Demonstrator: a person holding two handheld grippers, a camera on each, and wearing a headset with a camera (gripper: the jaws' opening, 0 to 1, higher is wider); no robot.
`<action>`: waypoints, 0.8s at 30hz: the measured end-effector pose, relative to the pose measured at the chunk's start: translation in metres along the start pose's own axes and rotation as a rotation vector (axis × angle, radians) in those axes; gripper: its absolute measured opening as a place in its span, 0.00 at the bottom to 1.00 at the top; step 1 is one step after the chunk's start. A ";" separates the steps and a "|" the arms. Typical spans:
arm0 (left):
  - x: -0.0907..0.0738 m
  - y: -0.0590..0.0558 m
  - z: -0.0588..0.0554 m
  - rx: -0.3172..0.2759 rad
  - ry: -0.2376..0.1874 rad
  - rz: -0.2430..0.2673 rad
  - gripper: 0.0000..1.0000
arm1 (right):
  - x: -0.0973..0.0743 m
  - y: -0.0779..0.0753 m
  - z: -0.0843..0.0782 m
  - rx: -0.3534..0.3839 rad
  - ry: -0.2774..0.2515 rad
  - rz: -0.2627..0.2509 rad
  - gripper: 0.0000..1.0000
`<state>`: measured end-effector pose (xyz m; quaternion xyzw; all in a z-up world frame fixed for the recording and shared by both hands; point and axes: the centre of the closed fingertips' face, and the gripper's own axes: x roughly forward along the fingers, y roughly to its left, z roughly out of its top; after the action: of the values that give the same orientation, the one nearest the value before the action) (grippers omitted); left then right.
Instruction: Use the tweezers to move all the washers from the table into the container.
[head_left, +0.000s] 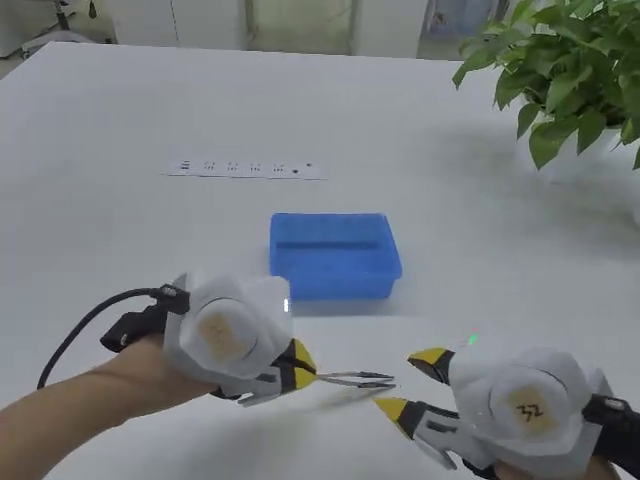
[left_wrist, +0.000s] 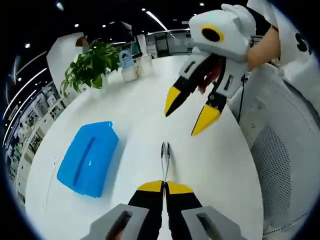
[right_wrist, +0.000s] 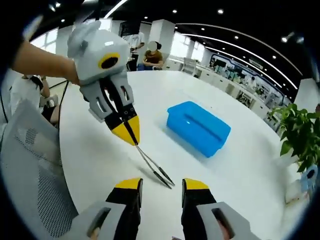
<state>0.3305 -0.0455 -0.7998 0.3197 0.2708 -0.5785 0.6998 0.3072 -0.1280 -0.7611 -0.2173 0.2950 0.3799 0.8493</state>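
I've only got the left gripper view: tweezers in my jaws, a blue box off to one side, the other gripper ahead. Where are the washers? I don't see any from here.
Observer: In the head view a white strip carrying small dark marks lies on the table beyond the blue container. They are too small to say whether they are washers.
Operator: Is the right gripper touching my tweezers?
Observer: It looks not. In the right gripper view the tips of the tweezers lie just ahead of the right gripper. Its jaws stand open with a gap on each side of the tips.
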 end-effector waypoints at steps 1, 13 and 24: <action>0.004 -0.001 -0.004 0.017 0.007 -0.023 0.00 | -0.005 -0.001 -0.001 0.020 -0.002 -0.004 0.29; 0.021 -0.001 -0.014 0.025 0.061 -0.058 0.00 | -0.044 0.004 0.000 0.274 -0.079 -0.051 0.36; -0.015 0.003 -0.015 -0.553 -0.042 0.139 0.44 | -0.052 -0.005 0.024 0.302 -0.140 -0.066 0.44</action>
<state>0.3303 -0.0242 -0.7978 0.1225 0.3814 -0.4399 0.8037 0.2911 -0.1440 -0.7081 -0.0696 0.2816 0.3174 0.9028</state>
